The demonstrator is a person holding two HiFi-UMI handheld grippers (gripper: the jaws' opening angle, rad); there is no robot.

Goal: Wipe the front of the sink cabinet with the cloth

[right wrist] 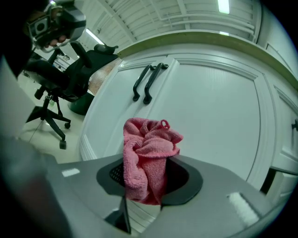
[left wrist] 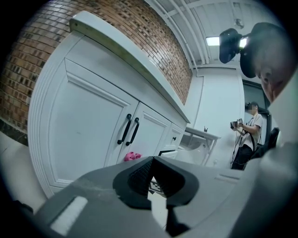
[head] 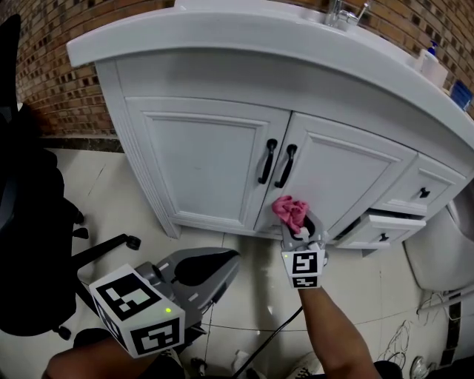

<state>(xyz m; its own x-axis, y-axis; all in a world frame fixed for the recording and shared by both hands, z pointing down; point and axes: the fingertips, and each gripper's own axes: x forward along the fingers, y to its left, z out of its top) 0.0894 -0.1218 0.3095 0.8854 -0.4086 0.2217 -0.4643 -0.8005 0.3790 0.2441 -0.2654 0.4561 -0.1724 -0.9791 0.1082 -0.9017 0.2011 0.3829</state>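
Head view first: found the pink cloth (head: 290, 210) bunched up and clamped in the right gripper (head: 300, 226). Sat low at the right-hand door (head: 348, 178) of the sink cabinet (head: 222, 85), just beside the seam between the doors. Couldn't confirm actual contact with the door. Checked the right gripper view too: saw jaws clenched on the cloth's lower half, top part flopped out above them, door panel directly behind.

Spotted the left gripper (head: 216, 265) hovering over the floor tiles (head: 252, 296), well apart from the cabinet, jaws drawn together on nothing.

Edges and room: had open tile in front of both doors. Got crowded on the left by a black office chair (head: 33, 244), and on the right by a white fixture (head: 444, 259) just past the cabinet's end. Noticed the lower drawer (head: 379, 229) sticking out ajar, near the cloth's right.

Counted one cloth, two doors, two black handles (head: 266, 161) side by side, two drawers (head: 422, 194) and one faucet (head: 342, 12) up top. Also one person (left wrist: 247, 135) standing far off in the left gripper view.
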